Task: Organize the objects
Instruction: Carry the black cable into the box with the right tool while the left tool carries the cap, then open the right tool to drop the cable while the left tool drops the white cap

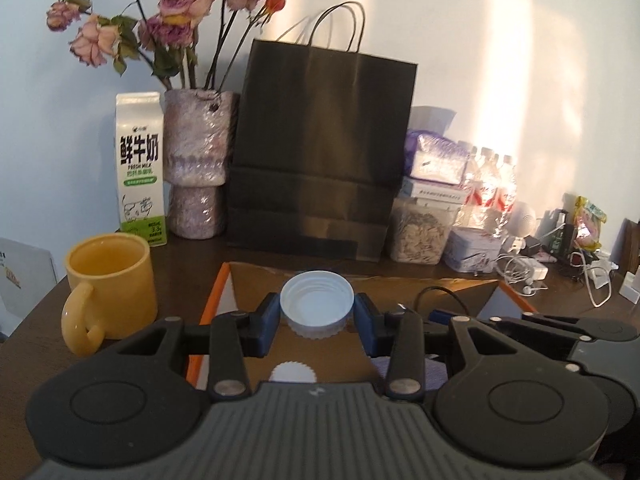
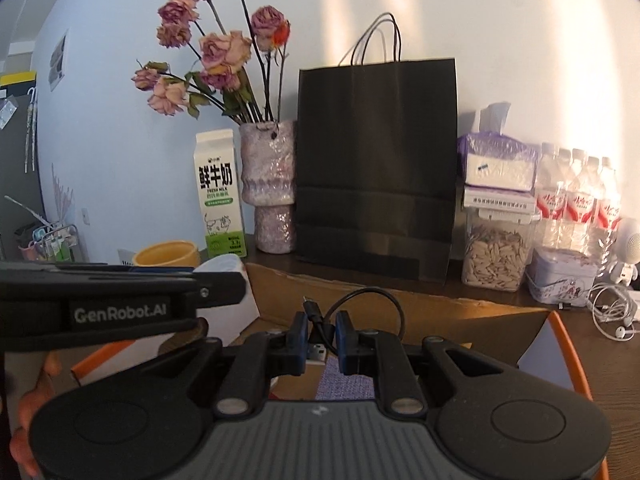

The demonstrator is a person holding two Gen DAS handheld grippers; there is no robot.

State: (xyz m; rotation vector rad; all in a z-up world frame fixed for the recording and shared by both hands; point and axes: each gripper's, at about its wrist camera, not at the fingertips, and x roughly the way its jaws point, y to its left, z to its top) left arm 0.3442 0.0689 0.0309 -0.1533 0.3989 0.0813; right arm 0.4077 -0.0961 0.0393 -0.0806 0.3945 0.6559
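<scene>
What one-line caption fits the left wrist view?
Left gripper clamps a white bottle cap over an open cardboard box, beside a yellow mug.

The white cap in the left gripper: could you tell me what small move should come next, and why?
Probably lower it a little and open the jaws. The left gripper is shut on the white cap, held above the open cardboard box, where another white cap already lies. The right gripper, holding the black cable over the same box, could release next.

Black claw (image 2: 321,342) arms, blue pads, silver screws, "GenRobot.AI" marking.
</scene>
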